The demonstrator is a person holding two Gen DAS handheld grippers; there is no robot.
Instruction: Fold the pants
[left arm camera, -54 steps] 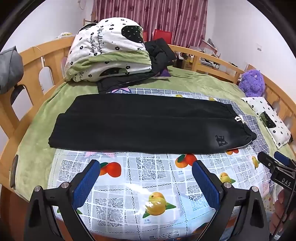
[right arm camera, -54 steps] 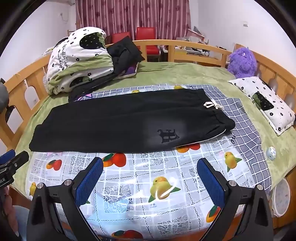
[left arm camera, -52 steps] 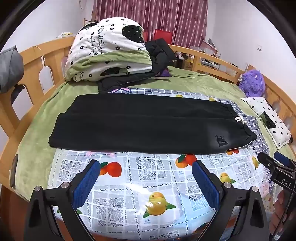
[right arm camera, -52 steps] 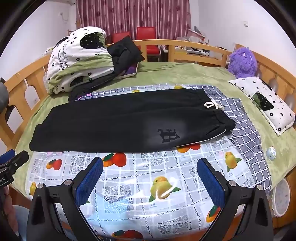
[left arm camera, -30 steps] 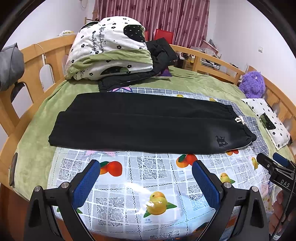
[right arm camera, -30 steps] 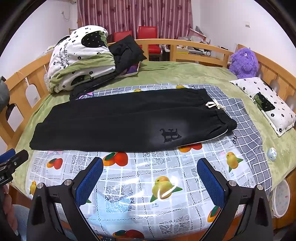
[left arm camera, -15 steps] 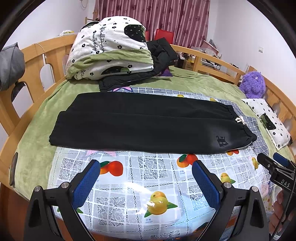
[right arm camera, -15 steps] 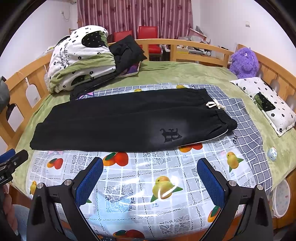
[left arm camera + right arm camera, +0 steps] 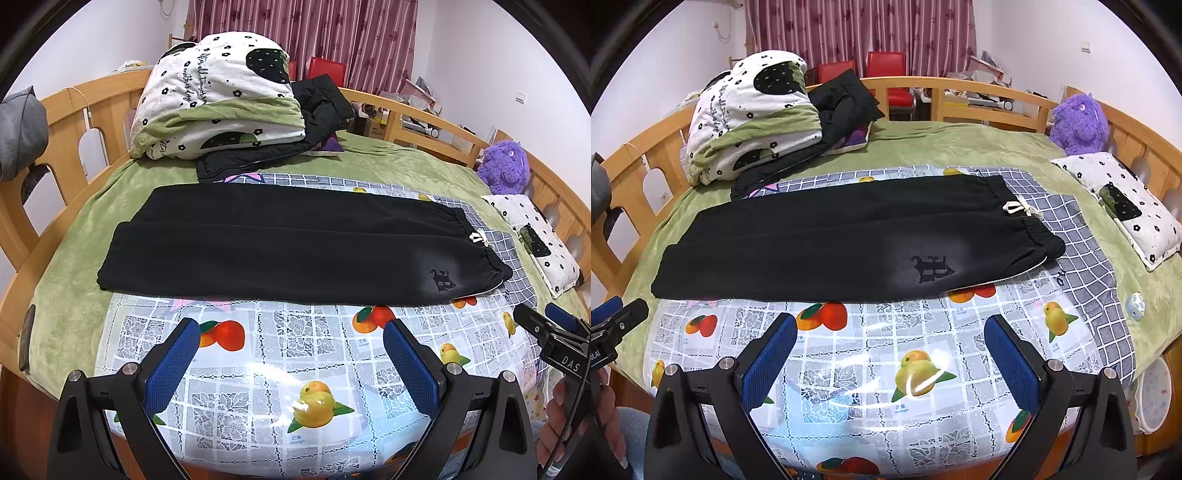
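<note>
Left wrist view: left gripper (image 9: 291, 354), blue pads spread wide and holding nothing, hovered over the fruit-print sheet (image 9: 258, 332); black pants (image 9: 295, 243) lay flat across the bed beyond it, one leg on the other, waistband to the right, a folded quilt (image 9: 218, 99) and dark jacket (image 9: 317, 107) behind. Right wrist view: right gripper (image 9: 890, 350), fingers likewise wide apart and empty, faced the pants (image 9: 849, 236), drawstring (image 9: 1021, 209) at the right end; purple plush toy (image 9: 1078, 123) and spotted pillow (image 9: 1123, 203) lay well apart at right.

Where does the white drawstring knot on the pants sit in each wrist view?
Left wrist view: the drawstring knot sits far right, at the waistband of the black pants.
Right wrist view: the knot is right of centre, upper half.
Shared landmark: the purple plush toy beyond the waistband end.
</note>
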